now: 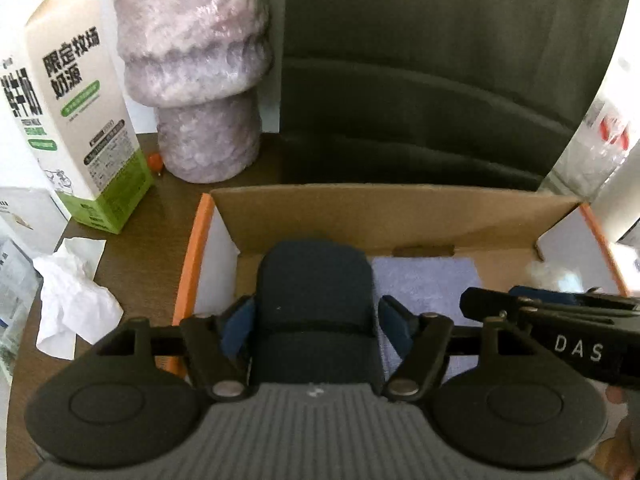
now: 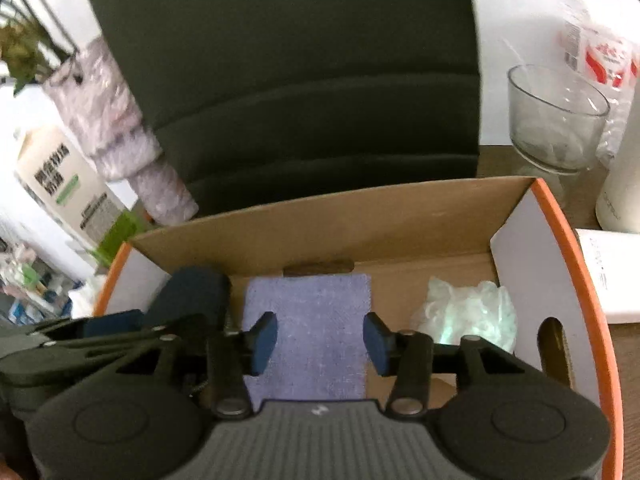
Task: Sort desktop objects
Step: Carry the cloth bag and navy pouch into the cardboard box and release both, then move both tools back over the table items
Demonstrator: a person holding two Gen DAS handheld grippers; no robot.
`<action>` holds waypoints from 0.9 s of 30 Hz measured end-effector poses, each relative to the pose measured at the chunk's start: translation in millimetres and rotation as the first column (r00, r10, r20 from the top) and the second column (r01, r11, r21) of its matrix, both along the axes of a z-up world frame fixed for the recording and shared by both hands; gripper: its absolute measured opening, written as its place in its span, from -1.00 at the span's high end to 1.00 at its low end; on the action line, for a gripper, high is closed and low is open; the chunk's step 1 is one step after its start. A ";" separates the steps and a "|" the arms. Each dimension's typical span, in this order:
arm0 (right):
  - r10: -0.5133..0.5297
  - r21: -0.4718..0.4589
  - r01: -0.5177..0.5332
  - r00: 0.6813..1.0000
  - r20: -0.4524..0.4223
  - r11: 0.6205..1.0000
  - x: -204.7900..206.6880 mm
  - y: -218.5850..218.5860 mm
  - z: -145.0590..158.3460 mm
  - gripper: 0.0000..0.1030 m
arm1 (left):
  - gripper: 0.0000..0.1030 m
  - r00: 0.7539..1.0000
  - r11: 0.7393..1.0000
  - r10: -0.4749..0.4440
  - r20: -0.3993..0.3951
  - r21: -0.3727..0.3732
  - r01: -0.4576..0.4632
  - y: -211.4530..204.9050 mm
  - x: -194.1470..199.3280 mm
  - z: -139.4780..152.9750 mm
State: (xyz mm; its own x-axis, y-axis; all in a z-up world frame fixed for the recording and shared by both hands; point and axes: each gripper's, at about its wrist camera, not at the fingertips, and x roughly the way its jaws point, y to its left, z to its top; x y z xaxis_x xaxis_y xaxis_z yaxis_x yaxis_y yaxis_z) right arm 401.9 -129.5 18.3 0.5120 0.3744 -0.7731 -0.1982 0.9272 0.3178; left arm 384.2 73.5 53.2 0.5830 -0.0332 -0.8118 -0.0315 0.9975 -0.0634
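An open cardboard box (image 1: 360,208) with orange rims sits on the brown desk. My left gripper (image 1: 316,326) is shut on a dark navy case (image 1: 316,280) and holds it inside the box at its left end; the case also shows in the right wrist view (image 2: 188,292). A folded lavender cloth (image 2: 308,332) lies in the box's middle. A crumpled clear plastic wrap (image 2: 468,308) lies at the right end. My right gripper (image 2: 320,338) is open and empty above the cloth. It shows in the left wrist view (image 1: 520,304) from the side.
A milk carton (image 1: 80,120), a bubble-wrapped cylinder (image 1: 200,80) and crumpled white paper (image 1: 72,300) stand left of the box. A glass cup (image 2: 556,116), a plastic bottle (image 2: 600,52) and a white container (image 2: 624,168) stand right. A dark chair back (image 1: 440,60) rises behind.
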 end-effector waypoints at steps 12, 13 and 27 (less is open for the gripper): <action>0.016 -0.073 -0.009 0.996 0.091 0.997 -62.9 -36.9 63.1 -0.29 | -0.67 0.995 0.999 -0.008 0.096 0.037 0.004 -8.0 -74.6 75.3; 0.023 -0.091 -0.014 0.994 0.103 0.996 -73.7 -40.0 67.6 -0.31 | -0.73 0.995 1.000 0.002 0.101 0.030 -0.005 -6.6 -85.5 77.1; 0.024 -0.150 0.045 0.902 0.431 0.988 -306.6 -98.5 75.3 -0.54 | -0.94 0.955 0.998 -0.025 0.296 -0.039 0.039 -36.0 -319.1 65.3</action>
